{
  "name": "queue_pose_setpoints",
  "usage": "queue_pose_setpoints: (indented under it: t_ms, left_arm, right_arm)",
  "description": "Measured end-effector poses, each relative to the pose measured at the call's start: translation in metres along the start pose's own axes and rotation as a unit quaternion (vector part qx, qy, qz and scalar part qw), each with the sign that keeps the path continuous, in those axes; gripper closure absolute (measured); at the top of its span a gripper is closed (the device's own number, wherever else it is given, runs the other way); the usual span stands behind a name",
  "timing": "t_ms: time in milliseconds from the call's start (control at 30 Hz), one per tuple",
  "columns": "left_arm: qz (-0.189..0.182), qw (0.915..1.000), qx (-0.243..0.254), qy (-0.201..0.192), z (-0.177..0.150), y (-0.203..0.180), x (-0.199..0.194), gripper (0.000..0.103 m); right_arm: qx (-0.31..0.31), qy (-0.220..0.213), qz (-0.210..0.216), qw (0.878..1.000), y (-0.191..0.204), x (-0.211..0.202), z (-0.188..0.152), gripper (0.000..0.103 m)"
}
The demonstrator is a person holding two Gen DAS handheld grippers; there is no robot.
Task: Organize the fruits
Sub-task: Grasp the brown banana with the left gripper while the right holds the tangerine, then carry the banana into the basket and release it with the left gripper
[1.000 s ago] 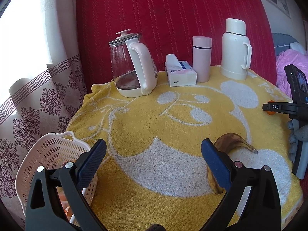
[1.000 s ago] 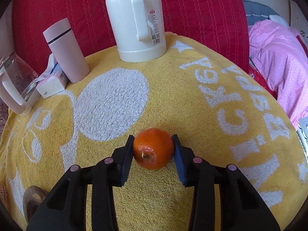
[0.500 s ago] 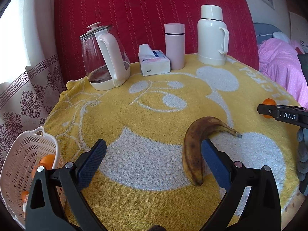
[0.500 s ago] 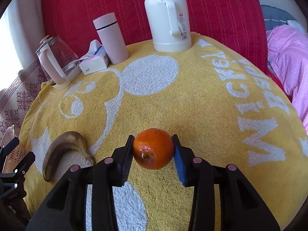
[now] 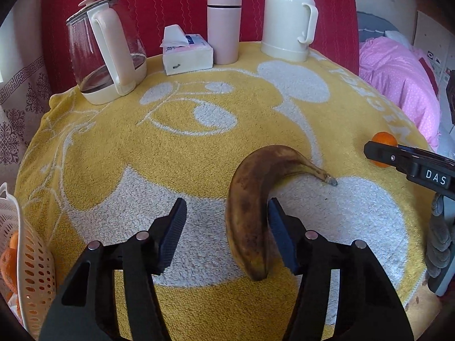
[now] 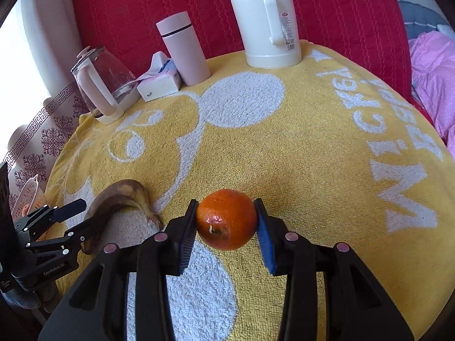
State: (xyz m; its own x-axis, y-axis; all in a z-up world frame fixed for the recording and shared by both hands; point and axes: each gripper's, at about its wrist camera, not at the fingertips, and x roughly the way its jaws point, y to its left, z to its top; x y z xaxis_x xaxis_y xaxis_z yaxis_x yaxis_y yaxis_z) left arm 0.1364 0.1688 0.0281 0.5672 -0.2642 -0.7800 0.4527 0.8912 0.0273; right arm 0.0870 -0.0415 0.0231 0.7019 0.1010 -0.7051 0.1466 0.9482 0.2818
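A brown-spotted banana (image 5: pixel 253 199) lies on the yellow towel (image 5: pixel 142 147). My left gripper (image 5: pixel 226 230) is open around its near half. The right pad (image 5: pixel 280 238) is against the banana, and the left pad (image 5: pixel 173 233) stands a gap away. My right gripper (image 6: pixel 226 224) is shut on an orange (image 6: pixel 226 223) over the towel. The right wrist view also shows the banana (image 6: pixel 119 194) and the left gripper (image 6: pixel 88 213) to the left. From the left wrist view, the right gripper (image 5: pixel 381 152) and its orange (image 5: pixel 384 139) sit at the right edge.
A white perforated basket (image 5: pixel 31 270) holding oranges (image 5: pixel 8 258) sits off the table's left edge. At the back stand a glass kettle (image 5: pixel 108 56), a tissue box (image 5: pixel 186 54), a pink tumbler (image 5: pixel 224 28) and a white thermos (image 5: pixel 287 20). Pink bedding (image 5: pixel 398 76) lies to the right.
The left gripper swung right from the basket to the banana, and its jaws narrowed around it. The right gripper carried the orange leftward and back from the thermos.
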Motion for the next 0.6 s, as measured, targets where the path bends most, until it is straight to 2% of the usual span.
queue_pose_setpoints:
  t_ms: [133, 300, 500, 600]
  left_arm:
    - [-0.014, 0.9997, 0.004, 0.019, 0.009, -0.007, 0.014, 0.061]
    - [-0.005, 0.9997, 0.014, 0.017, 0.014, -0.017, 0.021, 0.065]
    - [-0.007, 1.0000, -0.007, -0.001, 0.013, -0.014, 0.020, 0.068]
    - [0.004, 0.9998, -0.015, -0.009, 0.011, -0.014, 0.016, 0.071]
  right_arm:
    - [0.002, 0.001, 0.008, 1.000, 0.000, -0.001, -0.001, 0.064]
    - [0.005, 0.004, 0.013, 1.000, 0.000, -0.001, -0.002, 0.064]
    - [0.006, 0.007, 0.012, 1.000, 0.000, 0.002, -0.002, 0.064]
    - [0.011, 0.007, 0.011, 1.000, -0.003, 0.003, -0.002, 0.064]
